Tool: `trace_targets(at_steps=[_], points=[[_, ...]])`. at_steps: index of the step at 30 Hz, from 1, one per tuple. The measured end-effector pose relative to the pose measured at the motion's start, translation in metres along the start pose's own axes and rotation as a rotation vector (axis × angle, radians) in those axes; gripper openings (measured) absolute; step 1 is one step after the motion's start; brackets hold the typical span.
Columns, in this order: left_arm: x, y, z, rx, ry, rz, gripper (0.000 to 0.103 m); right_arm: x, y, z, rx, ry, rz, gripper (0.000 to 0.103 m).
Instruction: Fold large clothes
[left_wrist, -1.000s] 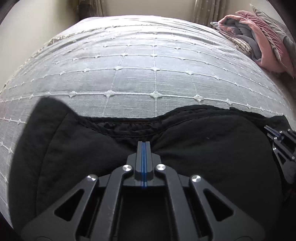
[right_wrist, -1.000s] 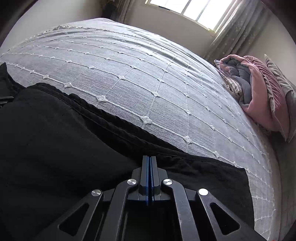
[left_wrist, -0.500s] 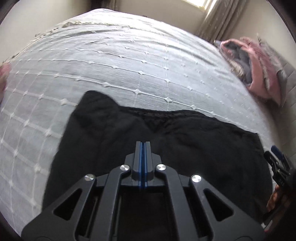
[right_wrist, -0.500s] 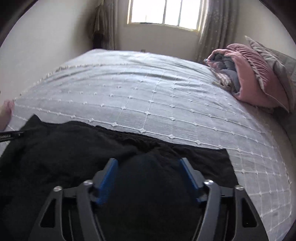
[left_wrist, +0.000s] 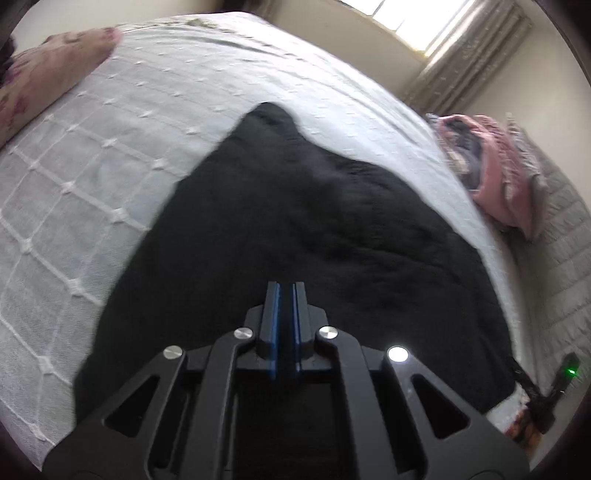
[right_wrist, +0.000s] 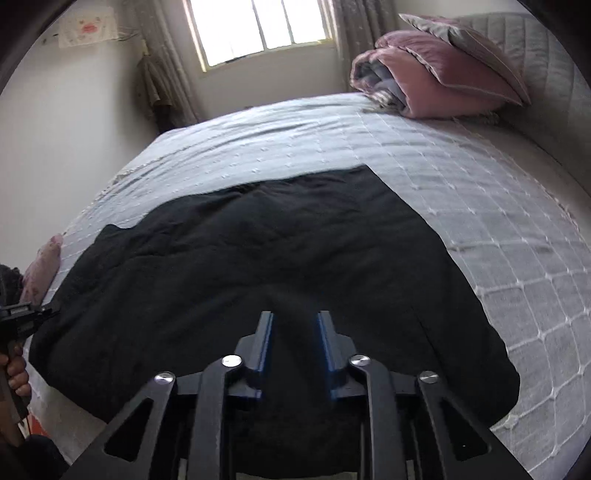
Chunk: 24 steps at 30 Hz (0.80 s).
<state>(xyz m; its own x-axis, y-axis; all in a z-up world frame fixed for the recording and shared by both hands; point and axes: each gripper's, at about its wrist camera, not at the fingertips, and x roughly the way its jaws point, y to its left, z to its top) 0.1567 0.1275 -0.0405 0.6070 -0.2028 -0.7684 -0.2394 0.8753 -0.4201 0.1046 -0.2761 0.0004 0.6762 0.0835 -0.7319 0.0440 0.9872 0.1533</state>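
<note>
Black garment (right_wrist: 280, 266) lies spread flat on the grey quilted bed (right_wrist: 498, 206), near its front edge. Left gripper (left_wrist: 286, 291): jaws nearly together, narrow gap, nothing visibly held. Right gripper (right_wrist: 293, 321): jaws apart, empty, above garment. Pink bedding (right_wrist: 439, 77) by headboard.

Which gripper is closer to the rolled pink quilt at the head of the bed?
Right. The right gripper is at the black garment's edge on the side toward the pink quilt. The left gripper works the opposite end, by the floral pillow.
</note>
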Motion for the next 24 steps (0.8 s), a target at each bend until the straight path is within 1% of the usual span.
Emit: trace_targets(at_steps=[1,3,4,5,6,8,10,12,13,14,15,16,17,18,19,21,22,24], points=[[0.004,0.011,-0.001,-0.038,0.019,-0.022,0.006,0.002,-0.009,-0.002,0.014,0.002,-0.023,0.02],[0.005,0.02,-0.003,-0.081,0.026,-0.063,0.006,0.006,-0.023,0.001,0.017,0.006,-0.09,0.02],[0.007,0.023,-0.003,-0.08,0.03,-0.06,0.005,0.009,-0.029,0.001,0.03,0.015,-0.105,0.02],[0.009,0.025,-0.003,-0.078,0.032,-0.052,0.004,0.013,-0.035,0.002,0.048,0.031,-0.104,0.02],[0.01,0.025,-0.003,-0.079,0.033,-0.044,0.004,0.02,-0.04,0.003,0.062,0.054,-0.098,0.018],[0.013,0.023,-0.005,-0.07,0.034,-0.031,0.004,0.031,-0.043,0.003,0.06,0.082,-0.106,0.018],[0.017,0.024,-0.007,-0.076,0.034,-0.019,0.003,0.04,-0.044,0.005,0.06,0.091,-0.115,0.018],[0.02,0.023,-0.009,-0.088,0.036,-0.017,0.003,0.045,-0.047,0.004,0.083,0.098,-0.102,0.018],[0.022,0.027,-0.008,-0.101,0.036,-0.021,0.003,0.047,-0.053,0.003,0.116,0.099,-0.075,0.016],[0.024,0.029,-0.008,-0.114,0.037,-0.027,0.003,0.048,-0.06,0.0,0.149,0.102,-0.048,0.013],[0.025,0.03,-0.008,-0.116,0.038,-0.029,0.003,0.052,-0.071,-0.001,0.191,0.107,-0.029,0.0],[0.026,0.031,-0.009,-0.115,0.038,-0.031,0.003,0.054,-0.079,-0.002,0.221,0.109,-0.017,0.0],[0.026,0.03,-0.008,-0.111,0.039,-0.032,0.003,0.055,-0.087,-0.003,0.264,0.108,0.027,0.0],[0.025,0.031,-0.008,-0.109,0.039,-0.034,0.003,0.053,-0.089,-0.005,0.282,0.104,0.043,0.0],[0.025,0.03,-0.008,-0.105,0.039,-0.035,0.003,0.05,-0.087,-0.006,0.276,0.098,0.036,0.0],[0.019,0.033,-0.009,-0.114,0.033,-0.047,0.003,0.041,-0.073,-0.004,0.216,0.082,-0.024,0.001],[0.016,0.034,-0.01,-0.117,0.03,-0.051,0.003,0.034,-0.067,-0.003,0.194,0.071,-0.045,0.004],[0.006,0.033,-0.01,-0.112,0.011,-0.045,0.003,0.017,-0.06,-0.003,0.189,0.037,-0.058,0.005]])
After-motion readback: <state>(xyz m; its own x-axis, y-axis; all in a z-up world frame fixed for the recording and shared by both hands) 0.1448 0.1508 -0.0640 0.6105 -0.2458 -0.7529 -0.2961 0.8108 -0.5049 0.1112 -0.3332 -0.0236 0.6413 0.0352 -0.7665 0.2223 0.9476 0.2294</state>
